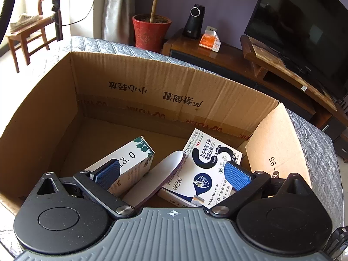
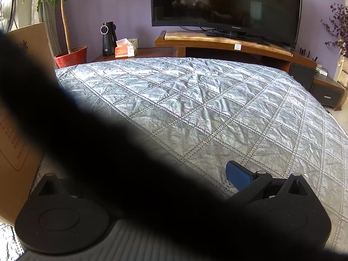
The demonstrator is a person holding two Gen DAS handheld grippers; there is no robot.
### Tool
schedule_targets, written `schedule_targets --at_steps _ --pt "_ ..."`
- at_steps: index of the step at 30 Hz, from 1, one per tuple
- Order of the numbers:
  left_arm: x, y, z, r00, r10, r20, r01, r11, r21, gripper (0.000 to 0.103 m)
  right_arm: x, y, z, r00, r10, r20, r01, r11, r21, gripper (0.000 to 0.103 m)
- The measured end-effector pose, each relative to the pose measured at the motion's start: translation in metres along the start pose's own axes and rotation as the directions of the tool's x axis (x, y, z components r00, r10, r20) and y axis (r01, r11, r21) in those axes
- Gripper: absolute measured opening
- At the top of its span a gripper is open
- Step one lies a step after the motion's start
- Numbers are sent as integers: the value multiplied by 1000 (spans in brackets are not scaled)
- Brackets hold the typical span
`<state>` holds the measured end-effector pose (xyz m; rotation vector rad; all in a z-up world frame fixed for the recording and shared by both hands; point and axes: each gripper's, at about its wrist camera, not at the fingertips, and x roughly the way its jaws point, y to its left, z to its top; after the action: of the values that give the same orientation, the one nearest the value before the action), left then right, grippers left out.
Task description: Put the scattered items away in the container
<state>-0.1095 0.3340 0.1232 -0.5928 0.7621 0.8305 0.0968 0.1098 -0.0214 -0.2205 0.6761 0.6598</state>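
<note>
In the left wrist view, the left gripper is hanging over the open cardboard box, its jaws standing wide apart and holding nothing. Down in the box, a white oblong item is lying between the two blue pads, pointing toward one o'clock. A tall carton marked 3.0 is lying at ten o'clock of the gap, partly behind the left pad. A flat white and navy packet box is lying at two o'clock, running under the right pad.

In the right wrist view, a dark blurred band is crossing the lens from nine to five o'clock, hiding one finger of the right gripper. Only the right blue pad is showing, over the grey quilted cover, so I cannot tell how far those jaws are standing apart. The box wall is showing at nine o'clock.
</note>
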Motion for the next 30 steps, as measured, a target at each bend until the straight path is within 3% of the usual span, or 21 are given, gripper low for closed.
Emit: schedule_targets --at_steps 30 --pt "-7 1 0 999 -50 5 50 999 -7 102 -1 1 0 1000 0 0 0 1000 -1 103"
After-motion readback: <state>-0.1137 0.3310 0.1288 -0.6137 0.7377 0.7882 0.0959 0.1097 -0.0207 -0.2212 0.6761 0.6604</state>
